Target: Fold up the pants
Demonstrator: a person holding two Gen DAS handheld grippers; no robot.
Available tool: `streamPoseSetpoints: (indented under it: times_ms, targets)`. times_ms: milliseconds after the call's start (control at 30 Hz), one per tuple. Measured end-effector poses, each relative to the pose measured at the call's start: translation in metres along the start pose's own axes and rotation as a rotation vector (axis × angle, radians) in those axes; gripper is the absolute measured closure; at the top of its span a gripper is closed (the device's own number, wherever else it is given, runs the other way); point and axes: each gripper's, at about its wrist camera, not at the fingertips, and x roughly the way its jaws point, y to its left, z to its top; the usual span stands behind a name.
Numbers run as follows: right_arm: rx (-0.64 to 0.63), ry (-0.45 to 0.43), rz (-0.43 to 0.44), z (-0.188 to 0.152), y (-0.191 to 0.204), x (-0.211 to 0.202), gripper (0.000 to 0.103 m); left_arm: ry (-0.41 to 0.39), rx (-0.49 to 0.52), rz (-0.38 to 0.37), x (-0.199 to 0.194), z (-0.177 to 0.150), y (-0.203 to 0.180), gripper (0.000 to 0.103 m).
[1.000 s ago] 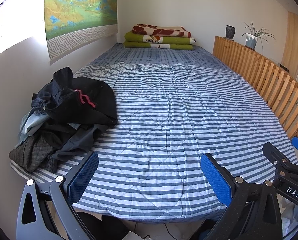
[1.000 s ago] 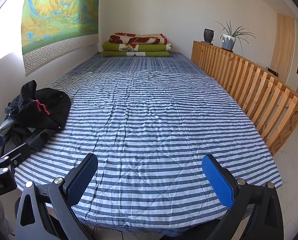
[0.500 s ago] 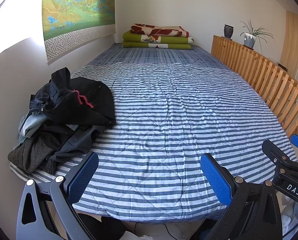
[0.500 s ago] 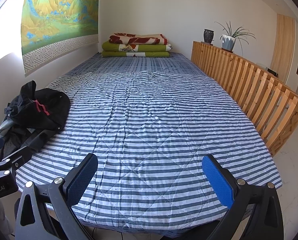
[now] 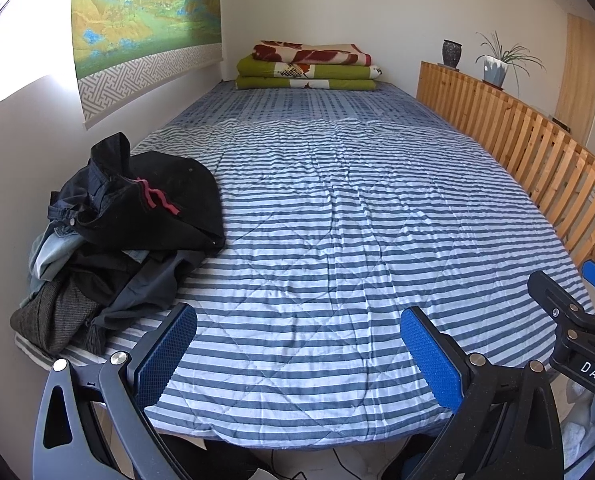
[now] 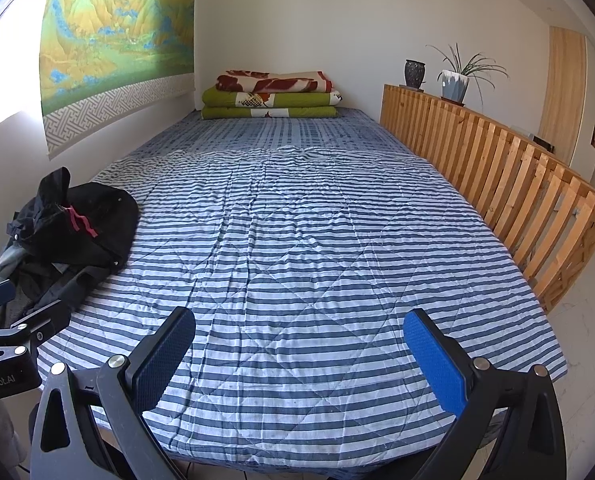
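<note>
A heap of dark pants and other clothes (image 5: 113,240) lies at the near left corner of the striped bed (image 5: 337,240), against the wall; black pants with a red drawstring top the heap (image 6: 77,228). My left gripper (image 5: 297,344) hovers open over the bed's near edge, right of the heap, with nothing between its blue pads. My right gripper (image 6: 297,348) is open too, empty, above the near edge of the striped bed (image 6: 317,260). Each gripper shows at the edge of the other's view.
Folded blankets (image 5: 307,66) are stacked at the far end of the bed. A wooden slatted rail (image 6: 497,184) runs along the right side, with a vase (image 6: 414,74) and a potted plant (image 6: 455,80) on top. A landscape hanging (image 5: 137,28) covers the left wall.
Both grippers have drifted only slightly; the left wrist view shifted a little. Both stay open and the clothes have not moved.
</note>
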Motion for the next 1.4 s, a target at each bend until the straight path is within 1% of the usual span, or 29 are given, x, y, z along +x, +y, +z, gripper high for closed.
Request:
streamPoseSetpoints:
  times_ms: [100, 233, 400, 467, 600, 767, 833, 867, 900, 967, 1067, 1133, 1200, 1267, 1333, 1400]
  targets:
    - [-0.002, 0.004, 0.002, 0.000, 0.001, 0.005, 0.001, -0.005, -0.012, 0.016, 0.005, 0.000, 0.003, 0.000]
    - [-0.002, 0.013, 0.008, 0.000, 0.002, 0.015, 0.001, 0.006, -0.034, 0.006, 0.016, 0.000, 0.010, 0.000]
    - [-0.037, 0.020, 0.051, 0.002, 0.010, 0.031, 0.001, 0.030, -0.124, -0.045, 0.031, -0.001, 0.029, 0.000]
    - [-0.052, 0.013, 0.066, 0.004, 0.016, 0.038, 0.001, 0.037, -0.132, -0.017, 0.038, -0.001, 0.037, 0.000]
    - [-0.086, 0.008, 0.111, 0.012, 0.032, 0.055, 0.001, 0.027, -0.087, 0.073, 0.050, -0.001, 0.054, 0.000]
    - [-0.111, 0.051, 0.174, 0.033, 0.062, 0.085, 0.001, 0.049, -0.169, 0.112, 0.069, -0.003, 0.102, 0.000]
    - [-0.114, 0.060, 0.218, 0.044, 0.079, 0.095, 0.001, 0.067, -0.198, 0.110, 0.077, -0.007, 0.123, 0.001]
    - [-0.120, 0.058, 0.238, 0.049, 0.089, 0.100, 0.001, 0.070, -0.207, 0.104, 0.079, -0.009, 0.132, 0.004]
    - [-0.131, 0.055, 0.257, 0.055, 0.099, 0.104, 0.001, 0.067, -0.214, 0.123, 0.080, -0.011, 0.140, 0.006]
    - [-0.167, 0.049, 0.288, 0.067, 0.126, 0.113, 0.001, 0.051, -0.225, 0.173, 0.081, -0.015, 0.156, 0.006]
    - [-0.217, 0.036, 0.346, 0.084, 0.170, 0.125, 0.001, 0.055, -0.254, 0.179, 0.085, -0.016, 0.182, 0.006]
    - [-0.242, 0.044, 0.397, 0.095, 0.200, 0.137, 0.001, 0.042, -0.266, 0.205, 0.085, -0.015, 0.199, 0.006]
    - [-0.258, 0.070, 0.446, 0.105, 0.229, 0.151, 0.001, 0.029, -0.267, 0.224, 0.084, -0.010, 0.215, 0.007]
    - [-0.266, 0.106, 0.485, 0.114, 0.257, 0.170, 0.007, 0.006, -0.266, 0.256, 0.079, -0.005, 0.232, 0.009]
    - [-0.261, 0.162, 0.533, 0.120, 0.282, 0.190, 0.011, -0.015, -0.276, 0.291, 0.076, 0.000, 0.251, 0.009]
    - [-0.248, 0.229, 0.602, 0.124, 0.308, 0.209, 0.011, -0.030, -0.301, 0.313, 0.075, 0.005, 0.271, 0.012]
